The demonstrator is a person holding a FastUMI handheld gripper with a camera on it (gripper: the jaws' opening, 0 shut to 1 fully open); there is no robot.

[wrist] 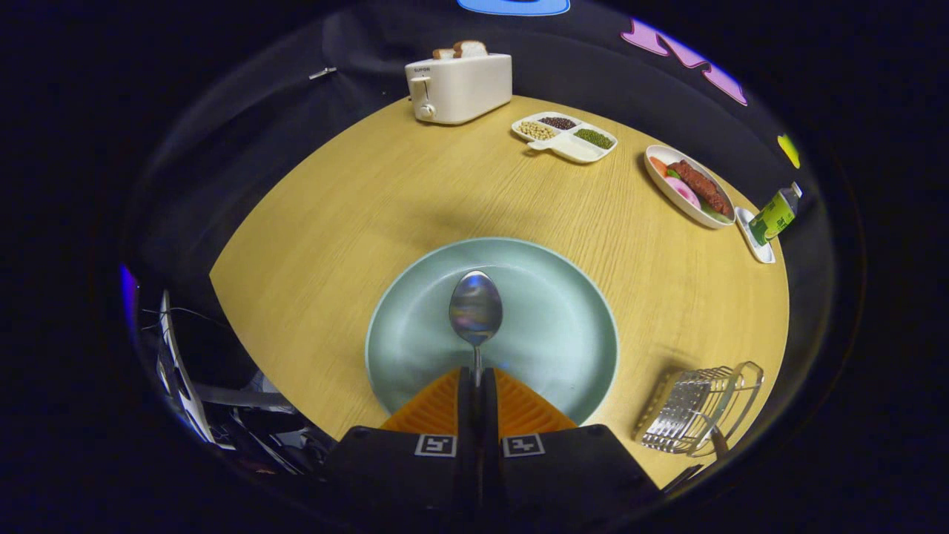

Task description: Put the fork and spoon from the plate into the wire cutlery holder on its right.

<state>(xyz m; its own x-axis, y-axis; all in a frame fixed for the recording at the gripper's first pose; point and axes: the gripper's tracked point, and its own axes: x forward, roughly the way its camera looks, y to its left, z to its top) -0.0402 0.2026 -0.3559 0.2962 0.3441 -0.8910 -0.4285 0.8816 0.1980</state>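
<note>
My gripper [477, 374] is shut on the handle of a steel spoon [475, 307], its orange fingers [437, 404] pressed together around it. The spoon's bowl sticks out ahead of the fingertips, over the middle of a pale green plate [571, 297] on the round wooden table. I see nothing else on the plate. The wire cutlery holder [693, 409] stands on the table to the right of the plate, close to the table's near edge; a dark handle shows at its near side.
At the far side of the table stand a white toaster [460, 87] with bread in it, a divided dish of beans [565, 136] and an oval plate of food [689, 185]. A green bottle [775, 213] lies on a small white dish at the right edge.
</note>
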